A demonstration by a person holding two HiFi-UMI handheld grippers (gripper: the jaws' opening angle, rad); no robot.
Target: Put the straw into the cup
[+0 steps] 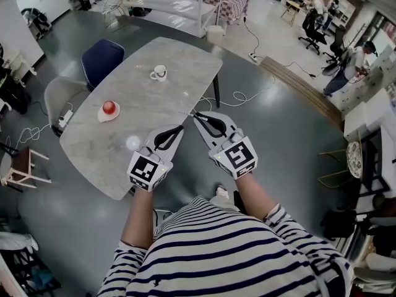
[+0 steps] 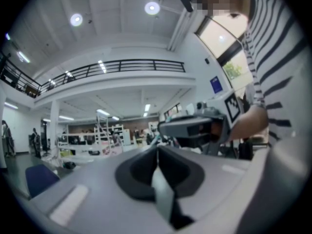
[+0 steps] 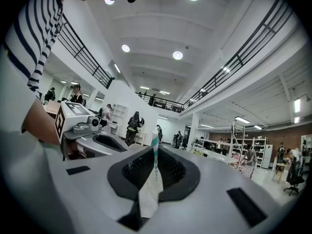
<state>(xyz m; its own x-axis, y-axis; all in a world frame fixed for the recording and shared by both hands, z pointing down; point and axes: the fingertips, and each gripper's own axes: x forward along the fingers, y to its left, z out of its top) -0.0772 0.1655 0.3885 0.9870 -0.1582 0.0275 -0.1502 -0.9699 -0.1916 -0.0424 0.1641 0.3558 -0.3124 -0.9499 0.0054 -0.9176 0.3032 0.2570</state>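
Note:
The white cup [image 1: 159, 73] stands on the far part of the marble table [image 1: 185, 60]. My right gripper [image 1: 195, 114] is shut on a teal-striped straw [image 3: 155, 147], which stands up between the jaws in a white paper wrapper [image 3: 150, 194]. My left gripper [image 1: 180, 127] points at the right one, tip close to tip, over the table's near right edge. In the left gripper view its jaws are shut on a pale strip [image 2: 163, 191] that looks like wrapper paper. Both grippers are well short of the cup.
A red object on a small white plate [image 1: 109, 109] and a white ball [image 1: 133, 142] lie on the table's left part. A blue chair [image 1: 101, 57] and a grey chair [image 1: 62, 94] stand at the left side. Cables run over the floor on the right.

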